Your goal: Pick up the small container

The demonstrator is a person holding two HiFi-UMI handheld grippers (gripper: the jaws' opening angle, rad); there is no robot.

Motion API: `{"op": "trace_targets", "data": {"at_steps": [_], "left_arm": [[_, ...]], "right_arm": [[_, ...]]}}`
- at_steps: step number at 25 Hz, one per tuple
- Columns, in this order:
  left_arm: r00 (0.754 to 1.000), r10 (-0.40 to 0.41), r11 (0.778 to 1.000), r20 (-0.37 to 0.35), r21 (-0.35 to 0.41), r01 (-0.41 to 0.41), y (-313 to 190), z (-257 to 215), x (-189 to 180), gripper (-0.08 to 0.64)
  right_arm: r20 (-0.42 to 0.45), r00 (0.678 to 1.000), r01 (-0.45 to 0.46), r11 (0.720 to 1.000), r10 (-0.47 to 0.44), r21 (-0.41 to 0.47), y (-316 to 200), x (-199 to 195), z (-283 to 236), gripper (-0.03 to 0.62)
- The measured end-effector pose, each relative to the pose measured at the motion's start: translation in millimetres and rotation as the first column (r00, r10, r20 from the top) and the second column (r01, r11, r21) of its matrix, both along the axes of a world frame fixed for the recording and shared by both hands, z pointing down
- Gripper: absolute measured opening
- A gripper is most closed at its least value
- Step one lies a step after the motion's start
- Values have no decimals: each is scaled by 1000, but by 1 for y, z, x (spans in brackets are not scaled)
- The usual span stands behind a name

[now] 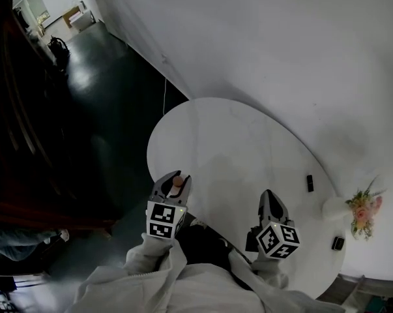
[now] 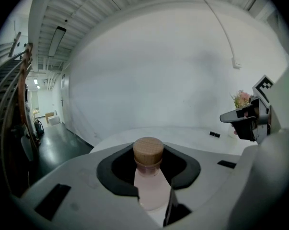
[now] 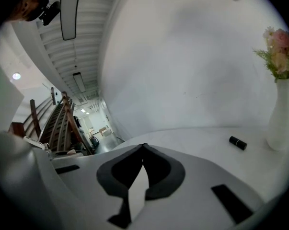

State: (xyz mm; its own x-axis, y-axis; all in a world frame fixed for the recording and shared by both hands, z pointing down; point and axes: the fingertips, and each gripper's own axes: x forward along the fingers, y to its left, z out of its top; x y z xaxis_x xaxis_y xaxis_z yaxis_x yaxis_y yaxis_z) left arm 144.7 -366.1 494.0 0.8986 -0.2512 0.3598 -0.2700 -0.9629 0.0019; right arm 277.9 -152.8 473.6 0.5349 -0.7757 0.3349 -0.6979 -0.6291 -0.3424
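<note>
We counted two grippers, one in each hand, both at the near side of one white oval bench [image 1: 235, 142]. The left gripper [image 1: 174, 177] had its jaws part-way spread and pinching the one small container [image 2: 149, 186], a pale pink bottle with a round wooden stopper [image 2: 148, 151]. The bottle stood upright between the dark pads, stopper uppermost. In the head view it sat at the bench's near left edge, and we could not tell whether it was clear of the surface.

The right gripper [image 3: 143, 146] held nothing, and its jaws were pressed together with the tips touching. It sat well apart from the left gripper, towards the bench's right side.

On the bench we counted two small black objects, one [image 1: 309, 183] ahead of the right gripper and the other [image 1: 337, 243] near the right edge. Between them, at the far right edge, stood one white vase [image 3: 281, 119] holding one bunch of pink flowers [image 3: 280, 49].
</note>
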Motion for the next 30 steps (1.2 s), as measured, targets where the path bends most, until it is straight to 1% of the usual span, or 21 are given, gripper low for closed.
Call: {"op": "trace_targets", "data": {"at_steps": [4,9,18,30], "left_arm": [[1000,-24,1000,-2,2,24,-8,-1,-13,115],[999,-50,999,6,5,50,-16,2,-19,115],[998,-65,998,0,1,65,-25,2,-20,115],[997,-72,997,11,-9,72,-31,9,-22,115]], "right_arm": [[-29,998,45,998,-47,-47,-11,-12,11,49],[-65,996,51,995,-57,-85,-11,-11,15,49],[-75,996,46,994,-54,-103,-12,-8,14,49],[-56,997,54,993,-60,-104,-18,-8,20,49]]}}
